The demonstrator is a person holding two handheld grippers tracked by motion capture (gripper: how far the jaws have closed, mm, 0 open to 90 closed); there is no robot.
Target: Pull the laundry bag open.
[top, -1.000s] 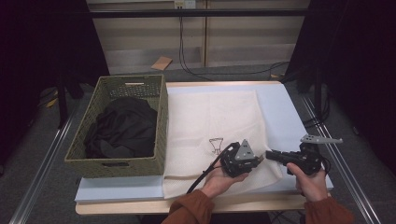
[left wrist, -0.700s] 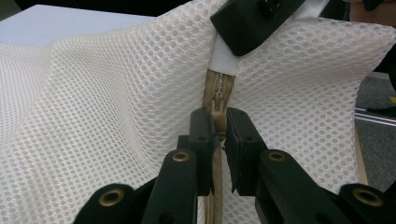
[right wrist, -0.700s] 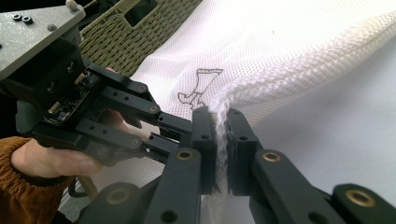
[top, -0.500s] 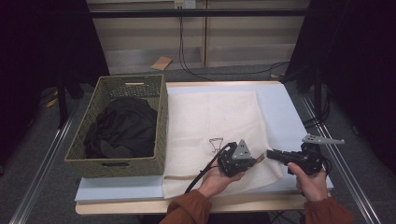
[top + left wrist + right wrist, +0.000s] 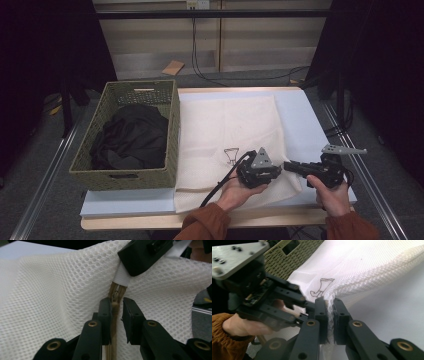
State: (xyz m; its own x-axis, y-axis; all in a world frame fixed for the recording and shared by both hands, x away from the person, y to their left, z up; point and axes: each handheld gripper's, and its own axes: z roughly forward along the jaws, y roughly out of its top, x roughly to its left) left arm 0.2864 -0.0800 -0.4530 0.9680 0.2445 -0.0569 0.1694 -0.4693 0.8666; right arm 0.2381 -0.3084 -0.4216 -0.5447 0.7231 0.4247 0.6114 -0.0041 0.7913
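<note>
White mesh bag (image 5: 227, 130) flat mid-frame, zipper (image 5: 115, 300) running bottom to top, left gripper (image 5: 116, 312) jaws just opened around it, right gripper (image 5: 330, 315) clamped on bag edge.

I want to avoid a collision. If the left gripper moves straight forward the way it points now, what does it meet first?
Likely the right gripper, whose black jaw clamps the white mesh bag just beyond the left gripper, along the tan zipper. Depth is hard to judge.
</note>
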